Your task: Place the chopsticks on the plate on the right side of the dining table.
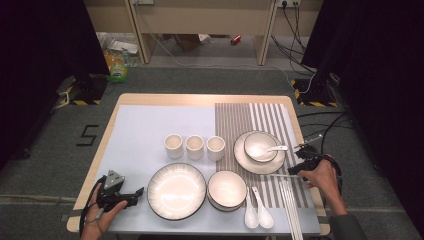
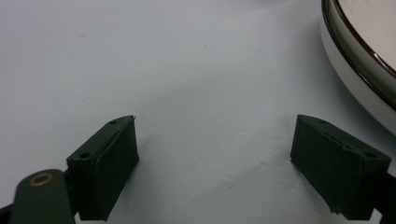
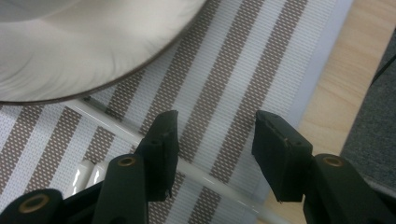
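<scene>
My right gripper [image 1: 294, 170] hovers at the table's right edge, just right of the plate [image 1: 240, 159] that carries a bowl [image 1: 260, 146] and a spoon [image 1: 276, 148]. In the right gripper view its jaws [image 3: 215, 119] stand open over the striped placemat [image 3: 243, 70] with nothing between them. A white chopstick [image 3: 112, 123] lies slantwise under the left jaw, and the plate's rim [image 3: 70, 51] curves across the top left. My left gripper [image 1: 139, 193] rests open on the pale blue mat [image 2: 187, 70], left of the large plate [image 1: 176, 191], whose rim [image 2: 359, 60] sits at the right.
Three cups [image 1: 194, 146] stand in a row mid-table. A stack of bowls [image 1: 226, 189], two white spoons [image 1: 256, 209] and several chopsticks [image 1: 291, 207] lie at the front. One chopstick [image 1: 280, 175] lies crosswise below the plate. The bare wooden table edge [image 3: 345, 93] is close on the right.
</scene>
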`<state>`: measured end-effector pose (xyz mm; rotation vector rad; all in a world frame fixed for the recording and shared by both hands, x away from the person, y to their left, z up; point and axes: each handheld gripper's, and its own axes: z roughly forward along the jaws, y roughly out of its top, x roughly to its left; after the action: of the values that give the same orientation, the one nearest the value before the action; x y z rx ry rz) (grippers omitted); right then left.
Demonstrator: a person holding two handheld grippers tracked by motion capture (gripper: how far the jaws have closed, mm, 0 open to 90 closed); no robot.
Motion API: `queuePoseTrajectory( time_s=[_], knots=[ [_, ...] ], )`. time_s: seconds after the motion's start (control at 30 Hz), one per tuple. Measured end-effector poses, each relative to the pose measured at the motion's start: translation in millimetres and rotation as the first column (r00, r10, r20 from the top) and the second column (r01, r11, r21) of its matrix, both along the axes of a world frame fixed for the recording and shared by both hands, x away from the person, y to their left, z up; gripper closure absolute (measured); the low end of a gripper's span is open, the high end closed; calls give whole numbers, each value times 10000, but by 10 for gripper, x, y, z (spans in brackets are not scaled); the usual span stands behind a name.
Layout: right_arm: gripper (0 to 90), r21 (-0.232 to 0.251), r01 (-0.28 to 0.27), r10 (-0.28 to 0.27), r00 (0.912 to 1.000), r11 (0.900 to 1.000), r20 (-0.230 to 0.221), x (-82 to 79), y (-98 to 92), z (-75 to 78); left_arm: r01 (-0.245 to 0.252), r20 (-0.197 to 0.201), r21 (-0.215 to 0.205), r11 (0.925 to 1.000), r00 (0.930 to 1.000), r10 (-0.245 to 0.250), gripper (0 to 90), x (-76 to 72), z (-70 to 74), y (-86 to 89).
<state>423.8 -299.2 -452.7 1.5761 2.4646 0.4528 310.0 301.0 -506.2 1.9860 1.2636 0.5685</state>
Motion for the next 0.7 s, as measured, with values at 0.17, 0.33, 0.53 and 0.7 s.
queuePoseTrajectory(
  time_s=[0.17, 0.33, 0.53, 0.7],
  knots=[
    [498, -165, -283, 286, 9995, 9995, 148, 1, 97, -21, -2, 1, 0, 10000, 10000, 2, 137, 0, 0, 0],
    [495, -185, -768, 769, 9970, 9969, 38, -33, 163, -23, -1, -1, 2, 10000, 10000, 1, 137, 0, 0, 0],
    [488, -159, -985, 986, 9951, 9950, 69, -57, 158, -11, -3, -1, 1, 10000, 10000, 3, 137, 0, 0, 0],
    [488, -49, -728, 729, 9970, 9973, 257, -115, 80, 78, 81, -162, 30, 10000, 9998, -81, 137, -3, 13, 7]
  ],
)
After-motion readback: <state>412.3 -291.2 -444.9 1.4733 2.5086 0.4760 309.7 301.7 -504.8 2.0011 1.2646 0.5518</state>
